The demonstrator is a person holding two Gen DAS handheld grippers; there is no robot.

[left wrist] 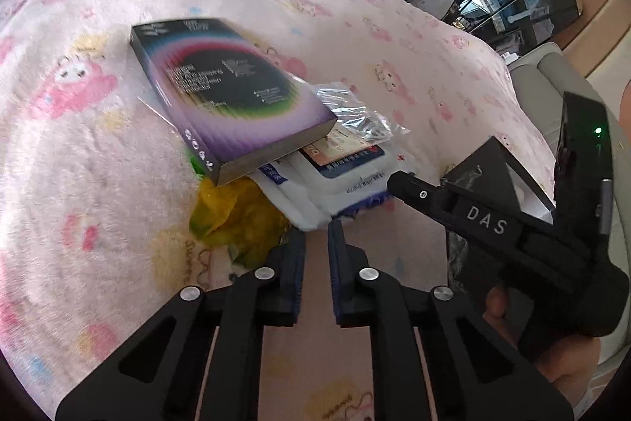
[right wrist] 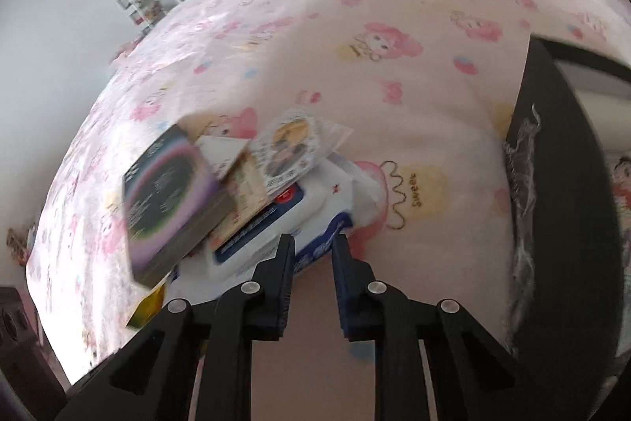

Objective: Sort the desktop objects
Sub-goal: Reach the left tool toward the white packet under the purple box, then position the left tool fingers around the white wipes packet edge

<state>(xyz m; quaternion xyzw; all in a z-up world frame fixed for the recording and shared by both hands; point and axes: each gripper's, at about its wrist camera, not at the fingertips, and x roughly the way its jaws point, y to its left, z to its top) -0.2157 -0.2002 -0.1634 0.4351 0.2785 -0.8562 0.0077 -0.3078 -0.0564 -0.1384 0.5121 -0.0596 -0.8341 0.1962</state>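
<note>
- The dark purple box (left wrist: 232,97) lies tilted on top of the pile on the pink blanket (left wrist: 98,184); it is the landmark here
- Under the box, toward its near corner, sits the white wipes pack (left wrist: 335,180); a yellow wrapper (left wrist: 232,212) pokes out below the box's near edge; a clear plastic packet (left wrist: 355,113) lies just beside the box on the wipes
- Left gripper (left wrist: 316,235): jaws slightly apart, holding nothing, near the wipes below the box
- Right gripper (right wrist: 313,251): jaws apart, empty, its left finger at the wipes' edge
</note>
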